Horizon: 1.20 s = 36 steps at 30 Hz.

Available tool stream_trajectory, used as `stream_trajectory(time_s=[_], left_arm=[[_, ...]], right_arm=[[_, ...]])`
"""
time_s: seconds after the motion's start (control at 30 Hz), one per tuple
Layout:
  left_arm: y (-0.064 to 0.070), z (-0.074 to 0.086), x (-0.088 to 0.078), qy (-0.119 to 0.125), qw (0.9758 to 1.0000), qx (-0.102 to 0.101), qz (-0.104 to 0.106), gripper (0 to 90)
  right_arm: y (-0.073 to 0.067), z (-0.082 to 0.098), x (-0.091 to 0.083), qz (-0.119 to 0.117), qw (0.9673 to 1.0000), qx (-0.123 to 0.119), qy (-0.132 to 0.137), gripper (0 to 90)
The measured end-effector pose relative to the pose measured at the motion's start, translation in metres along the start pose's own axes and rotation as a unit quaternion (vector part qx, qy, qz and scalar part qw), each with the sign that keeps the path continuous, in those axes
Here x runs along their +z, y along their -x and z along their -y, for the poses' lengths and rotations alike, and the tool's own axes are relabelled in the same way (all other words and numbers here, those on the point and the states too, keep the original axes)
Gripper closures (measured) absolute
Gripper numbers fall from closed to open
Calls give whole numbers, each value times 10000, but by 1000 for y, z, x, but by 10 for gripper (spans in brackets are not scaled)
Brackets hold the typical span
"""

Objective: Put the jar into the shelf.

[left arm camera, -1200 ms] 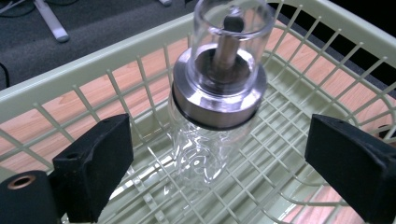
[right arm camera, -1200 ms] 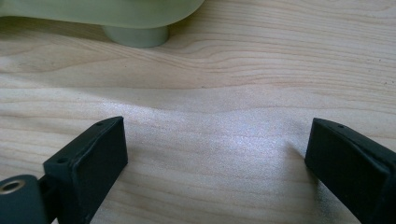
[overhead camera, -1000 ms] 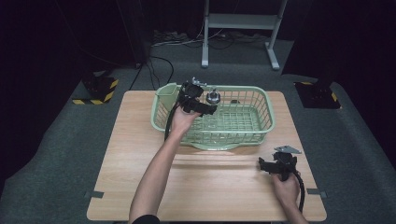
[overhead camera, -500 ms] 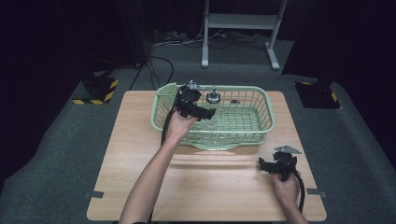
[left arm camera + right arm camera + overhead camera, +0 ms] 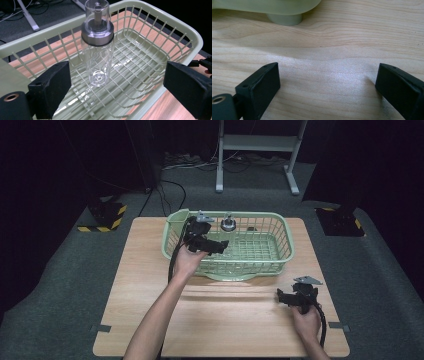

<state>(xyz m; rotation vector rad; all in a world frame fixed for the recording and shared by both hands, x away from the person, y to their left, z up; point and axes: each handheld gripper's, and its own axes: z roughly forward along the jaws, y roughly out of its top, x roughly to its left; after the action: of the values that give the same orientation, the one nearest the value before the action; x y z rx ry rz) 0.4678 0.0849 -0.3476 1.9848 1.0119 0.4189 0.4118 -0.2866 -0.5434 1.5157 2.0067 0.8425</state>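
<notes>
Standing upright inside the pale green wire basket (image 5: 160, 32), the clear glass dispenser bottle (image 5: 98, 50) with its steel collar and transparent cap sits near the far-left corner, seen in the high view (image 5: 228, 224) close to the far rim. While it stands there, my left gripper (image 5: 117, 87) points at it from the near-left side of the basket (image 5: 280, 251), jaws spread wide with the bottle between and beyond them, touching neither pad as far as I can tell. From above, that gripper (image 5: 202, 240) hangs over the basket's left end, held in my left hand (image 5: 187, 261), its cable looping down the basket's outside wall. My right gripper (image 5: 299, 296) is well apart, low over the wooden table (image 5: 150, 285) near its front right corner, in my right hand (image 5: 306, 322). Its jaws are also wide apart, holding nothing, with bare wood grain (image 5: 327, 72) between them and the basket's foot (image 5: 284, 18) ahead.
</notes>
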Motion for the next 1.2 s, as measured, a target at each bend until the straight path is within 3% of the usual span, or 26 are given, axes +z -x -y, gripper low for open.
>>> stream_trajectory(time_s=[0.37, 1.2], left_arm=[[0, 11, -12, 83, 9999, -129, -46, 79], [15, 40, -50, 448, 9989, 24, -153, 79]], right_arm=[[0, 0, 0, 2, 10000, -2, -1, 54], [0, 0, 0, 1, 10000, -2, 1, 54]])
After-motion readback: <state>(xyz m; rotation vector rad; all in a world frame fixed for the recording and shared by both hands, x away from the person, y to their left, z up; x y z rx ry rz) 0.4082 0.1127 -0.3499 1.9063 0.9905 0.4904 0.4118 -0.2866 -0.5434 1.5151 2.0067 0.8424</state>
